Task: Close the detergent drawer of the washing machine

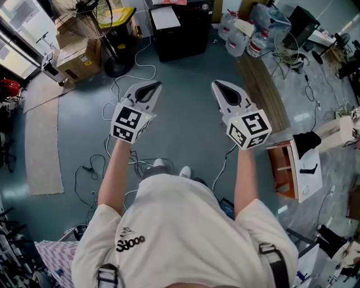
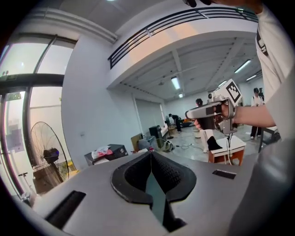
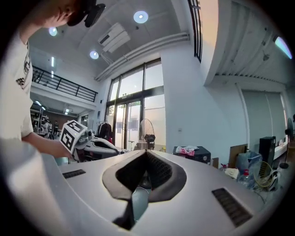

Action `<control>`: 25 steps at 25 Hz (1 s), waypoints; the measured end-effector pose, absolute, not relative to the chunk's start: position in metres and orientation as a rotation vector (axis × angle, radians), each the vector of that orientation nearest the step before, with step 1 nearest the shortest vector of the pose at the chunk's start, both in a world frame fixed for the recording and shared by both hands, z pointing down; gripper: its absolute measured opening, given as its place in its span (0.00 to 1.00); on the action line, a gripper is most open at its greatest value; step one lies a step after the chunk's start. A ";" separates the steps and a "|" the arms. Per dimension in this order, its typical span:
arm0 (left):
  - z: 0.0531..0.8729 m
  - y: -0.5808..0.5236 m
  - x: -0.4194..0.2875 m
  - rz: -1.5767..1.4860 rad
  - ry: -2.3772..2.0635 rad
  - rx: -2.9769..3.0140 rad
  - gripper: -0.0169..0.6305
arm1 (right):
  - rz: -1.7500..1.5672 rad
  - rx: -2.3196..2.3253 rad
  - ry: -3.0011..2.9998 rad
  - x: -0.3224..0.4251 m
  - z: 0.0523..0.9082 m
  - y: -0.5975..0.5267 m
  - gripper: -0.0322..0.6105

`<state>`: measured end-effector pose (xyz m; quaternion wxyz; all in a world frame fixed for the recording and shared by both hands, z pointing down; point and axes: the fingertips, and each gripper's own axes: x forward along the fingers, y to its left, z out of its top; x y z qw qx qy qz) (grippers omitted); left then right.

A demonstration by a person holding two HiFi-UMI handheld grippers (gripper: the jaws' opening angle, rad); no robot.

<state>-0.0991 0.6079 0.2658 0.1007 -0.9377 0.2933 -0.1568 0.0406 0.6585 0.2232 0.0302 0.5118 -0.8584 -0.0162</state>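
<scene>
Two tools are held up in front of the person, one in each hand, side by side and well apart above the grey-green floor (image 1: 185,121). Each carries one marker cube. The left tool (image 1: 149,90) has its two jaws pressed together into a thin seam with nothing between them. The right tool (image 1: 224,90) is closed just as narrowly and is also empty. Both point out into the open room.

No view shows a washing machine or its detergent drawer, so where the drawer lies relative to either tool cannot be told.

Ahead of the tools, along the far edge of the floor, stand:
- one pedestal fan (image 1: 90,14)
- a stack of at least two cardboard boxes (image 1: 76,56) beside the fan
- one black cabinet (image 1: 180,28) with sheets of paper on top
- a cluster of at least three clear water jugs (image 1: 242,34)

One small table (image 1: 306,174) with a white top and an orange frame stands to the right of the right tool, with one black item on it. One pale mat (image 1: 42,140) lies at the left. Loose cables (image 1: 135,73) trail over the floor between the fan and the person's two shoes (image 1: 160,164).

In the left gripper view the right tool appears at the right, held level in front of the small table. A few people stand far back in the hall.
</scene>
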 end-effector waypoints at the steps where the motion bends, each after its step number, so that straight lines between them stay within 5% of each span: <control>1: 0.268 0.607 -0.097 -0.470 0.870 -2.772 0.05 | -0.038 1.555 -2.667 0.041 0.225 0.659 0.04; 13: 0.284 0.538 -0.080 -0.449 0.903 -2.774 0.05 | -0.031 1.460 -2.613 0.057 0.254 0.587 0.04; 25: 0.287 0.339 -0.080 -0.438 0.859 -2.787 0.05 | -0.042 1.437 -2.583 0.055 0.257 0.404 0.04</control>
